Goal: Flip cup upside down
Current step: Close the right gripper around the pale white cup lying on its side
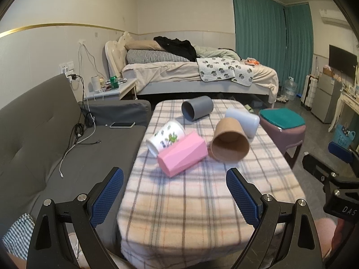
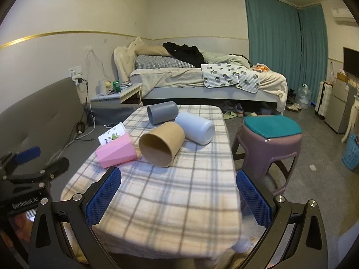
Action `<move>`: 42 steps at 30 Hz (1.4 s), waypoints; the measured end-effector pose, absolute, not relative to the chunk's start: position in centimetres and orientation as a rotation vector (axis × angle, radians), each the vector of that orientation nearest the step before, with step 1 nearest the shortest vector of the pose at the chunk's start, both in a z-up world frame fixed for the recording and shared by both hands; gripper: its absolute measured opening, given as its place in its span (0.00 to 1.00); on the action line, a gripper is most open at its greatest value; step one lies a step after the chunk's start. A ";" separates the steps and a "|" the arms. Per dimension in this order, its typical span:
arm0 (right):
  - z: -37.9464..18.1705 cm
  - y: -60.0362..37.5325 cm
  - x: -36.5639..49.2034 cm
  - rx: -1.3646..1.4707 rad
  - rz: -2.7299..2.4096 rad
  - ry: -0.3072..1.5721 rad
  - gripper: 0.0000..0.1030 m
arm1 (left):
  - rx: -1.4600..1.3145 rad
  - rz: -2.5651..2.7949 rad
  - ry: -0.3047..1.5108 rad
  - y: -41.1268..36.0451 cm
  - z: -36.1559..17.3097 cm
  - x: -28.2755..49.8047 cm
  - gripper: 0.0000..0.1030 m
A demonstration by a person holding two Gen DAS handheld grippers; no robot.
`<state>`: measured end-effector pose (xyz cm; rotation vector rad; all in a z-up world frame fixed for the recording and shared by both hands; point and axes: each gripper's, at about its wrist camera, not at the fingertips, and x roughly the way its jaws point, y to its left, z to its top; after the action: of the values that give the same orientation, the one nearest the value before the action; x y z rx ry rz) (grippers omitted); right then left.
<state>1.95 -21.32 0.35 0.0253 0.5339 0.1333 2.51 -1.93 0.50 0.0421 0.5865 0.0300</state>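
Observation:
Several cups lie on their sides on a small table with a plaid cloth (image 1: 202, 201) (image 2: 179, 201): a pink faceted cup (image 1: 182, 154) (image 2: 116, 151), a brown paper cup (image 1: 230, 142) (image 2: 161, 143), a white flowered cup (image 1: 165, 137) (image 2: 112, 135), a dark grey cup (image 1: 197, 108) (image 2: 162, 112) and a pale blue-white cup (image 1: 243, 121) (image 2: 195, 126). My left gripper (image 1: 175, 179) is open and empty, above the table's near part, short of the pink cup. My right gripper (image 2: 179, 181) is open and empty, short of the brown cup.
A grey sofa (image 1: 44, 134) with a phone (image 1: 122, 124) and cables stands left of the table. A purple stool with a teal cushion (image 2: 271, 132) stands to the right. A bed (image 1: 202, 74) and a nightstand (image 1: 112, 89) are behind.

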 end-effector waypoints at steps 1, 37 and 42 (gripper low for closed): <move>0.5 -21.7 2.4 0.014 0.142 0.535 1.00 | 0.040 0.036 0.587 -2.0 0.7 2.9 0.93; -8.9 -25.2 33.8 -0.252 0.590 0.873 0.85 | -0.060 0.121 0.757 -4.3 -3.6 21.3 0.93; -9.2 -24.7 32.4 -0.294 0.557 0.916 0.73 | -0.059 0.112 0.762 -4.7 -3.3 20.3 0.93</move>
<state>32.40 -24.67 -9.19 -0.2943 0.9158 0.5567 20.29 -4.73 -3.34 -0.0587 0.7624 0.1123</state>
